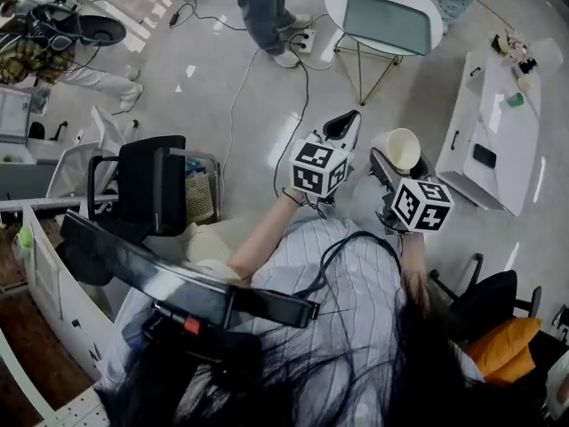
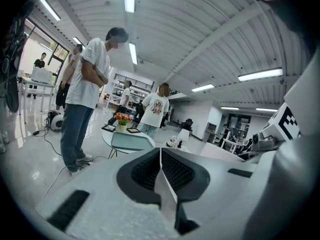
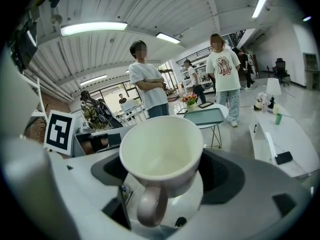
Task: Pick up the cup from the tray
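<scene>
Right gripper (image 3: 167,180) has the cup (image 3: 161,151). Its jaws are pinched on the white body low down, with the handle hanging toward the camera and the empty mouth tipped back at it. The cup is up in the air over the floor in front of the person, well apart from the teal tray (image 3: 205,116), which sits on the round desk (image 1: 427,3) across the room. By my read the lift itself looks done and this is the carry-and-hold stage. The next move calls for a steady pinch and a level wrist, since the hold is on a curved wall and a tilt could let it slip. Left gripper (image 2: 160,170) has its jaws pressed together with nothing between them, and it rides just beside the right one in the head view. The count: one cup, one tray, two grippers and one round desk. A single pot of flowers (image 3: 190,102) stands by the tray, and two people stand close to that desk, with more figures farther back.
</scene>
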`<control>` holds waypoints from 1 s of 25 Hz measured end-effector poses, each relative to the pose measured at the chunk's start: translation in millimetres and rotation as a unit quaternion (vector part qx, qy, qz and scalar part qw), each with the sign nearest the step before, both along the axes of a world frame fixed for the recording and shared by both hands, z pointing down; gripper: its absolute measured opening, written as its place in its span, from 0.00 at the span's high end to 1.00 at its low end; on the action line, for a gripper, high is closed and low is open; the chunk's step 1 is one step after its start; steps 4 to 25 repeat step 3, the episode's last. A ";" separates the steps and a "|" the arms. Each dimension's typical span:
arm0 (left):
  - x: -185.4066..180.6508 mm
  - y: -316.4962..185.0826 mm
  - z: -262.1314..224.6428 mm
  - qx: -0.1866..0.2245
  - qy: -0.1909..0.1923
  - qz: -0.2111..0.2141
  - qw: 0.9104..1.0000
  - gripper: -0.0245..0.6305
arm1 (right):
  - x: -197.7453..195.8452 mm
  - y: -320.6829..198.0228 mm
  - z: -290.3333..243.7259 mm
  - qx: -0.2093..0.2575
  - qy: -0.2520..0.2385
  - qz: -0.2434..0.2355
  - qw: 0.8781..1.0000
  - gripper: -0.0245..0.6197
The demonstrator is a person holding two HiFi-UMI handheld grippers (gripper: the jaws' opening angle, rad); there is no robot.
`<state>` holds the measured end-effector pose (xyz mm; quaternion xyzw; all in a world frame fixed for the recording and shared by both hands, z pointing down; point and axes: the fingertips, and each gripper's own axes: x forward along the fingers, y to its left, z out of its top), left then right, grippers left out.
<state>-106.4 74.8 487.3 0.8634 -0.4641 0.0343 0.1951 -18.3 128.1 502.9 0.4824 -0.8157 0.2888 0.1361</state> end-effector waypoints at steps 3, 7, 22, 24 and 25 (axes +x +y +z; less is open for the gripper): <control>10.1 0.2 0.7 0.000 0.004 0.020 1.000 0.94 | 7.2 3.2 0.5 -0.001 0.002 0.019 1.000 0.34; 10.1 0.2 0.7 0.000 0.004 0.020 1.000 0.94 | 7.2 3.2 0.5 -0.001 0.002 0.019 1.000 0.34; 10.1 0.2 0.7 0.000 0.004 0.020 1.000 0.94 | 7.2 3.2 0.5 -0.001 0.002 0.019 1.000 0.34; 10.1 0.2 0.7 0.000 0.004 0.020 1.000 0.94 | 7.2 3.2 0.5 -0.001 0.002 0.019 1.000 0.34; 10.1 0.2 0.7 0.000 0.004 0.020 1.000 0.94 | 7.2 3.2 0.5 -0.001 0.002 0.019 1.000 0.34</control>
